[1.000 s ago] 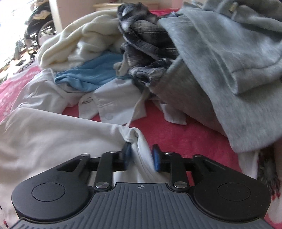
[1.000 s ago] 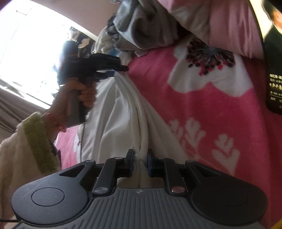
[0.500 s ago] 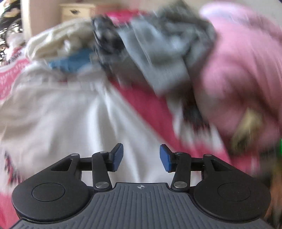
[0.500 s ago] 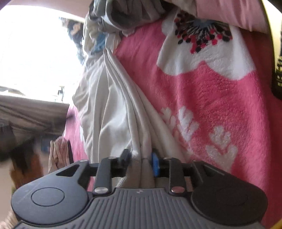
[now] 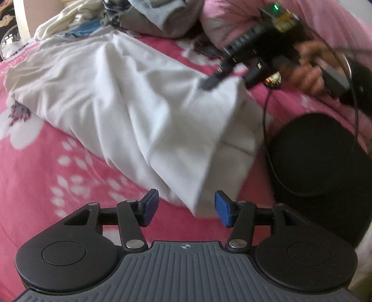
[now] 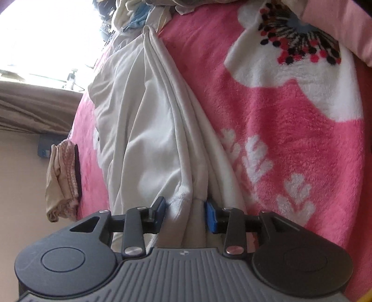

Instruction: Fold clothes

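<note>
1. The left gripper (image 5: 184,208) points steeply down with its blue pads (image 5: 222,208) well apart and opening; a corner of the white garment (image 5: 144,102) lies below the gap, and neither pad presses on it.
2. The right gripper (image 6: 185,215) has a gathered bunch of the same white garment (image 6: 148,130) between its pads. The jaws are partly spread, with the cloth filling the gap and touching both pads; whether it is truly pinched I cannot tell.
3. Only the left wrist view shows the right gripper from outside (image 5: 210,83), a hand (image 5: 307,74) round its handle, its tips at the garment's far edge, a black cable (image 5: 265,120) hanging from it, and a black round shape (image 5: 320,158) just beside the cloth.
4. Only the right wrist view shows the garment drawn into long pleats running away to a knot-like gather.
5. The garment lies on a pink blanket with white flowers (image 6: 290,130).
6. At the far end sits a heap of clothes (image 5: 148,16): grey, cream, blue.
7. The right view adds a bright window (image 6: 46,34) and a beige curtain (image 6: 34,111).
</note>
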